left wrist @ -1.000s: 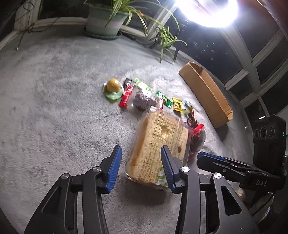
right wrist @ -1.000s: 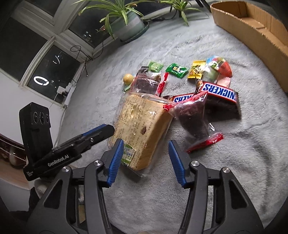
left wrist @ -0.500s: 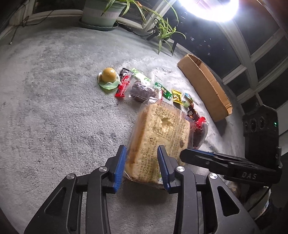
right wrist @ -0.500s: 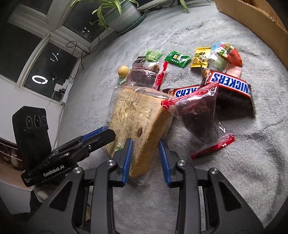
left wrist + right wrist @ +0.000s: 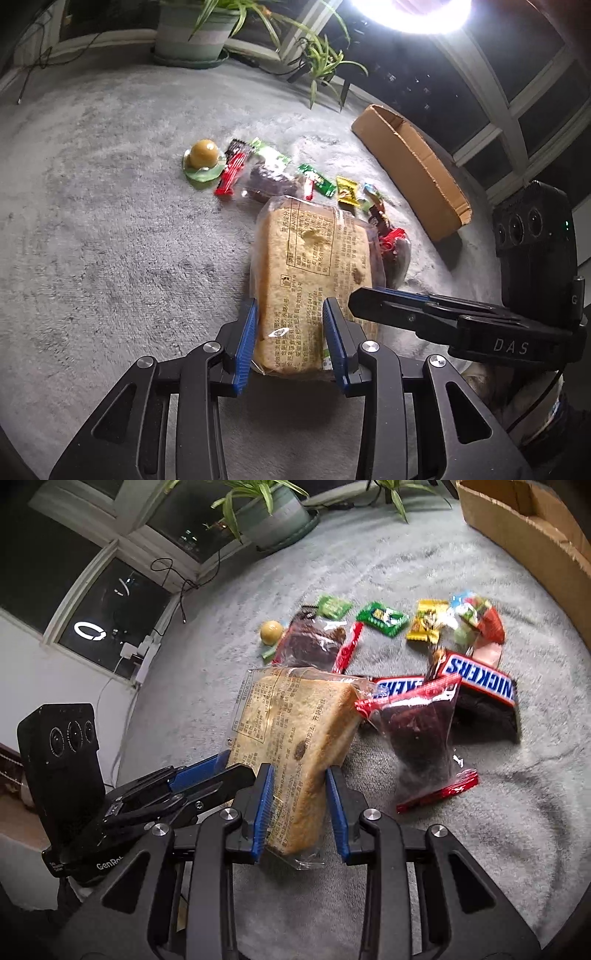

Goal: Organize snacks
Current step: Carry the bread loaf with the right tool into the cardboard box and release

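Note:
A bagged loaf of bread (image 5: pixel 310 266) lies on the grey carpet, and also shows in the right wrist view (image 5: pixel 295 734). My left gripper (image 5: pixel 291 343) is shut on its near end. My right gripper (image 5: pixel 301 812) is shut on the same near end from the other side, and the loaf tilts up. Behind it lie small snacks: a Snickers bag (image 5: pixel 480 679), a dark bag with a red strip (image 5: pixel 424 734), a yellow ball sweet (image 5: pixel 203 155), and green (image 5: pixel 382 618) and yellow (image 5: pixel 426 622) packets.
A long open cardboard box (image 5: pixel 410 166) lies at the far right, and its wall (image 5: pixel 524 539) shows in the right wrist view. Potted plants (image 5: pixel 192 33) stand along the windows. Cables and a plug strip (image 5: pixel 144 653) lie by the wall.
Both grippers went from open around the loaf's near end to shut on it. The loaf's near end has come up a little.

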The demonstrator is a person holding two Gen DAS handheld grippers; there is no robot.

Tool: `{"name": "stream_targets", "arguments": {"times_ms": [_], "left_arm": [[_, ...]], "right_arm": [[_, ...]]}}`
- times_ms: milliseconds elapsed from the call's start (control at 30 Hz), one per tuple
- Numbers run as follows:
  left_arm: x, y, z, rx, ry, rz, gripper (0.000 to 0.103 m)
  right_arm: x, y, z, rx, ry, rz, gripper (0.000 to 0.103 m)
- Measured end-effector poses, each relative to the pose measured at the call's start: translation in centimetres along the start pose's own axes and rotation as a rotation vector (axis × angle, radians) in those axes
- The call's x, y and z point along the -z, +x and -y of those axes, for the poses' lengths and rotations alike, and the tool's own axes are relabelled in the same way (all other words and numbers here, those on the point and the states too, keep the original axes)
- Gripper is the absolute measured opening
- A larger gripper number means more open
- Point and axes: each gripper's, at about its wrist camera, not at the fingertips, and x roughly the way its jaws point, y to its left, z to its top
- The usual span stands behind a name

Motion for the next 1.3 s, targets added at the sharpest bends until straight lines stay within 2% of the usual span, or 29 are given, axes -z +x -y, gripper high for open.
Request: {"name": "stream_targets", "arguments": {"times_ms": [267, 467, 933, 1300], "left_arm": [[-0.9, -2.0, 2.6, 0.001, 0.024, 0.075, 0.034], [-2.3, -2.2, 5.4, 0.023, 0.057, 0.121, 0.034], [-6.9, 3.4, 13.7, 0.082, 0.140, 0.155, 0.034], [-10.7, 8.8, 19.9, 0.114, 0.195, 0.125, 0.034]], "right_arm": [[-1.2, -3.8, -0.7, -0.007, -0.049, 0.073, 0.030], [-2.2, -7.1, 0.2, 0.005, -0.063, 0.128, 0.030], [-5.5, -14.3, 7.8, 0.093, -0.048, 0.228, 0.030], [-8.2, -17.9, 14.2, 0.189, -0.027, 0.276, 0.030]]}}
